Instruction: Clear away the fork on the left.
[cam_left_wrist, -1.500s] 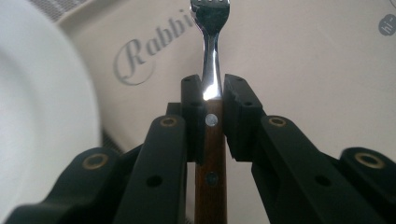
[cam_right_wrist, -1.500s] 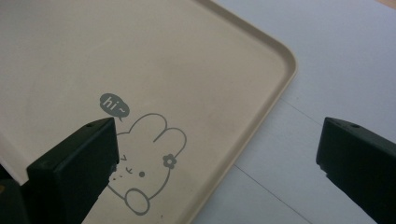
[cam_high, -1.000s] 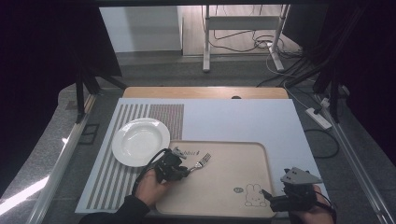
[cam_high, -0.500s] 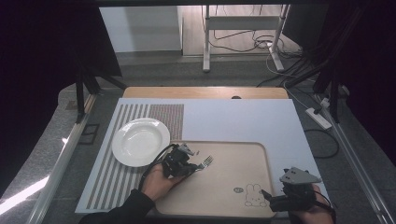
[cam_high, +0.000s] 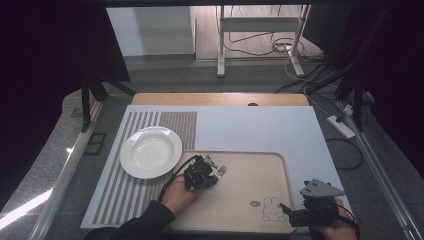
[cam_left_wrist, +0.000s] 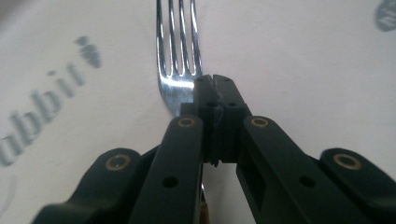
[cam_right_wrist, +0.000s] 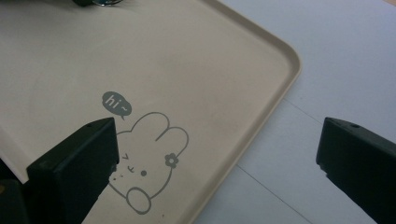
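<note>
A metal fork lies on the beige tray, tines pointing right and away. My left gripper is low over the tray's far left part. In the left gripper view its jaws meet with no gap on the fork's neck, just behind the tines, so the left gripper is shut on the fork. My right gripper hovers at the tray's near right corner. The right gripper is open, with nothing between its jaws, above the tray rim and its bunny drawing.
A white plate sits on the striped mat, left of the tray. The pale table cover stretches behind and to the right. Table legs and cables stand on the floor beyond the far edge.
My left hand has slid right along the tray, toward the fork's tines. The fork has barely shifted. The right hand has stayed where it was.
</note>
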